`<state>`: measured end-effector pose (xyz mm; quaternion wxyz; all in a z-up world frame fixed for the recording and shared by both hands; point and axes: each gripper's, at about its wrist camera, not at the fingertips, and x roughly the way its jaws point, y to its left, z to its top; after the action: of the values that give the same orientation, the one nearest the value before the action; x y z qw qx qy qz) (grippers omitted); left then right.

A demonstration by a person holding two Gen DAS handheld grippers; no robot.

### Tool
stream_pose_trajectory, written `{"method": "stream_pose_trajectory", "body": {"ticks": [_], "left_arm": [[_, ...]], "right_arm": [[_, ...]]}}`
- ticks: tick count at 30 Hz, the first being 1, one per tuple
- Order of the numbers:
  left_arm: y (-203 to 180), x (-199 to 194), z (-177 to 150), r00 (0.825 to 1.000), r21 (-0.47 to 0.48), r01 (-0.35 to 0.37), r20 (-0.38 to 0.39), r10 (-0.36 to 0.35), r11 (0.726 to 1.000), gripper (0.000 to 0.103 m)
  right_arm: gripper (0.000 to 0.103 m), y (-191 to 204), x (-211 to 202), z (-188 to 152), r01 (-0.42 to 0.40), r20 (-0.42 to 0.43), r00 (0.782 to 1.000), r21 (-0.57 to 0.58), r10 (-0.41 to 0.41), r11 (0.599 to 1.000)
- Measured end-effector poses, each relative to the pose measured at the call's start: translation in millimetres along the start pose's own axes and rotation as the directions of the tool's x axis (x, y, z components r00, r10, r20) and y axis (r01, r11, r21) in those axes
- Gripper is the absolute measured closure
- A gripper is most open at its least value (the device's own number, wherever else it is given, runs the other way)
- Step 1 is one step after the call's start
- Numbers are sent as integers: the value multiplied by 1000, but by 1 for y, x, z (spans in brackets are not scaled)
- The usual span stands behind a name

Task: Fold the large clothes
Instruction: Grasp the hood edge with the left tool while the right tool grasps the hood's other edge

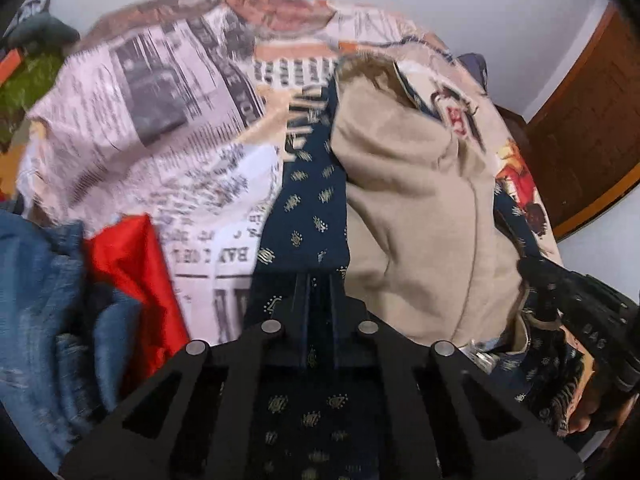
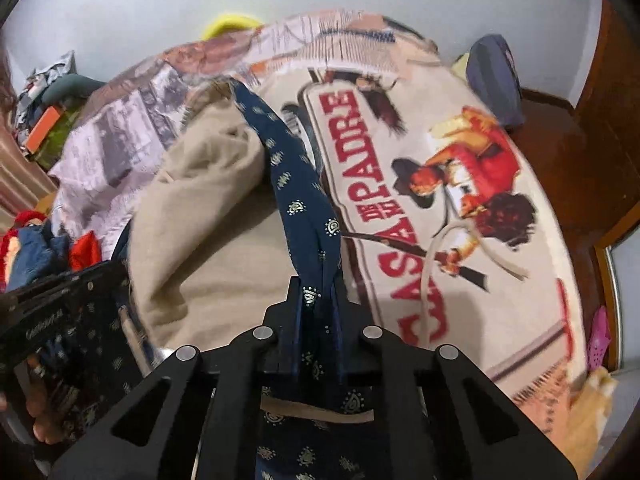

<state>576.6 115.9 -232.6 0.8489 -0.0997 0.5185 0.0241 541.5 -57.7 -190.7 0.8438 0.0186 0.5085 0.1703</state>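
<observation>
Folding is only being begun: navy garment [image 2: 304, 208] is being pinched w/ both left gripper [image 1: 316, 280] & right gripper [image 2: 316, 284] jaws, still bunched over the bed [image 2: 400, 128].

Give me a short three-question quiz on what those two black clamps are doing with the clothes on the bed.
1. True or false: both clamps are shut on cloth.
2. Which garment does the right gripper hold? A) red cloth B) navy patterned garment C) jeans
3. What word is printed largest on the bedsheet?

Key:
1. True; the left gripper also pinches the navy garment.
2. B
3. PADRE
</observation>
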Motion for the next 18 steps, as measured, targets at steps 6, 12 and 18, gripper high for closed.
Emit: {"method": "stream_pose_trajectory", "body": {"ticks": [6, 12, 18], "left_arm": [[4, -74, -17, 994, 24, 75, 72, -77, 997, 96], [-4, -143, -67, 987, 122, 109, 108, -123, 986, 96], [-8, -171, -146, 989, 195, 117, 62, -131, 974, 98]], "right_arm": [[92, 13, -76, -18, -41, 101, 994, -84, 49, 996], [92, 25, -139, -62, -86, 139, 984, -151, 107, 985], [92, 26, -171, -117, -97, 127, 984, -194, 123, 976]]}}
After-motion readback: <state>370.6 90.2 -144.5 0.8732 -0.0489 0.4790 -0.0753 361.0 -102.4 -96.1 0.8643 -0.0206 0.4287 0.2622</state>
